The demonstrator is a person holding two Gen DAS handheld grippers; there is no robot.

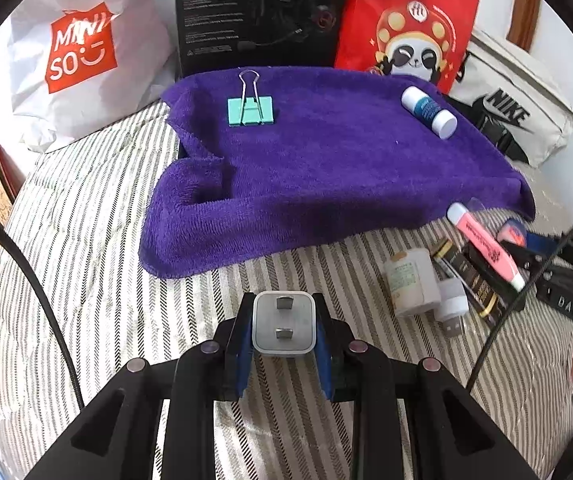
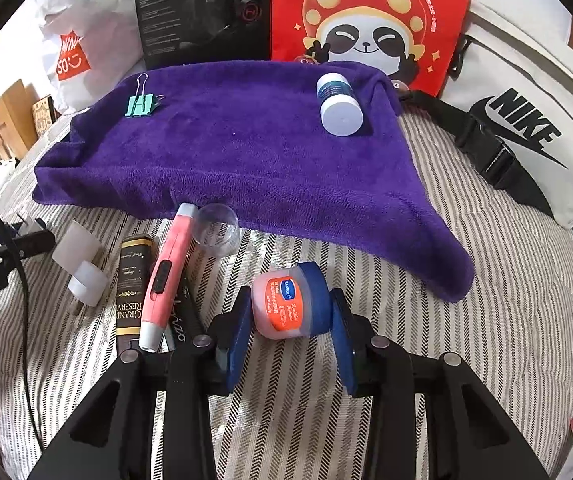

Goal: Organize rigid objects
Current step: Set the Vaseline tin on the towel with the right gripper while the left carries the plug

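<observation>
Left tool point(image 1: 284, 326) clamps a white plug adapter point(image 1: 283, 323) in front of the purple towel point(image 1: 326, 160). Right tool point(image 2: 290, 312) grips a small pink jar point(image 2: 286, 307) at the towel's near edge; 2 items lie on the towel.

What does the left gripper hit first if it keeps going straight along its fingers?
Probably the striped bedding, then the purple towel's near edge. The left gripper holds a white plug adapter; depth is unclear.
</observation>
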